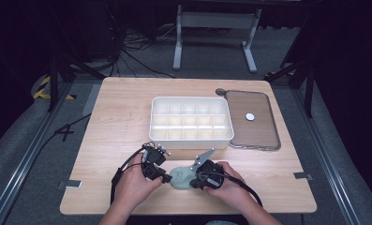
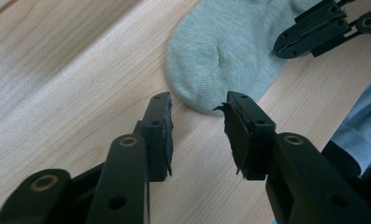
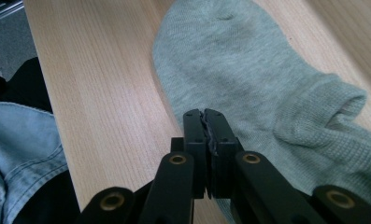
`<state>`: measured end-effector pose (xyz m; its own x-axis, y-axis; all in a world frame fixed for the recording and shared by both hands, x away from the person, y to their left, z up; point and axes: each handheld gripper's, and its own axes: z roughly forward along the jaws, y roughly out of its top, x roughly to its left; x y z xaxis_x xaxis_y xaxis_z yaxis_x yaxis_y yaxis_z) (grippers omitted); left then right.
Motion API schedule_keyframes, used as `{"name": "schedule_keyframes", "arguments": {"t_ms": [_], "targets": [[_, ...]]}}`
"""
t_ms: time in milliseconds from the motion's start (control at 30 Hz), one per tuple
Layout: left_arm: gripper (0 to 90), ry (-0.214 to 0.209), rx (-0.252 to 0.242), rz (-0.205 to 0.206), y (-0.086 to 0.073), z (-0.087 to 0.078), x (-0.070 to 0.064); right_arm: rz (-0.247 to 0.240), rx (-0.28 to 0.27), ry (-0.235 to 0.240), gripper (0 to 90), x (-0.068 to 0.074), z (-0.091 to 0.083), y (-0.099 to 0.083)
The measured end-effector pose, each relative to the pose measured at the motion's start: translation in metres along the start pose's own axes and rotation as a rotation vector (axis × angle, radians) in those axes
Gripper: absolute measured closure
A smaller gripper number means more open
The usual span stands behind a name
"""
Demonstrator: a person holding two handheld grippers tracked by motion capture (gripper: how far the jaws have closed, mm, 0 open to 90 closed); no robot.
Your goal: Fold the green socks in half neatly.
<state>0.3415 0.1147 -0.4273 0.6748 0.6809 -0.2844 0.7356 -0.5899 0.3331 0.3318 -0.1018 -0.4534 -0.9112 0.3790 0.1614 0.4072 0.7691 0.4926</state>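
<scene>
Wooden table [image 1: 118, 126], grey sock [image 1: 181, 176] lying crosswise, left gripper [image 2: 197, 123] apart at its toe, right gripper [image 3: 205, 122] pressed together.

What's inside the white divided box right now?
The box has bare compartments as far as they show; its near wall hides the floor of the front row. The sock lies outside it.

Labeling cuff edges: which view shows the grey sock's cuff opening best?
Right gripper view: the grey sock lies close up, its ribbed cuff open at right. The left gripper view shows the toe end; the high view shows a small grey patch between the grippers.
</scene>
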Motion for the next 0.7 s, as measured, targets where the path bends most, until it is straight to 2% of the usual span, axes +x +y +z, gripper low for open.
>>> {"name": "schedule_keyframes", "arguments": {"t_ms": [133,233,367,500,600,633,700], "targets": [[56.4,0.002,0.004,-0.016,0.0,0.006,0.0,-0.008,-0.004,-0.008,89.1,0.001,0.0,-0.001],[55.9,-0.001,-0.001,-0.033,0.002,0.012,-0.002,-0.016,-0.009,-0.014,89.0,0.002,0.0,-0.002],[57.8,-0.001,0.022,-0.027,0.004,0.021,-0.006,-0.022,-0.009,-0.024,88.8,0.004,0.0,-0.002],[61.7,0.012,0.026,-0.033,0.006,0.025,-0.009,-0.027,-0.009,-0.029,88.7,0.004,0.0,-0.002],[70.9,0.014,0.028,-0.028,0.007,0.027,-0.011,-0.029,-0.016,-0.034,88.6,0.006,0.0,-0.003],[70.9,0.017,0.029,-0.033,0.008,0.027,-0.011,-0.028,-0.017,-0.038,88.4,0.006,0.0,-0.003],[77.9,-0.002,0.022,-0.036,0.01,0.027,-0.009,-0.018,-0.023,-0.027,86.7,0.005,-0.001,-0.005]]}}
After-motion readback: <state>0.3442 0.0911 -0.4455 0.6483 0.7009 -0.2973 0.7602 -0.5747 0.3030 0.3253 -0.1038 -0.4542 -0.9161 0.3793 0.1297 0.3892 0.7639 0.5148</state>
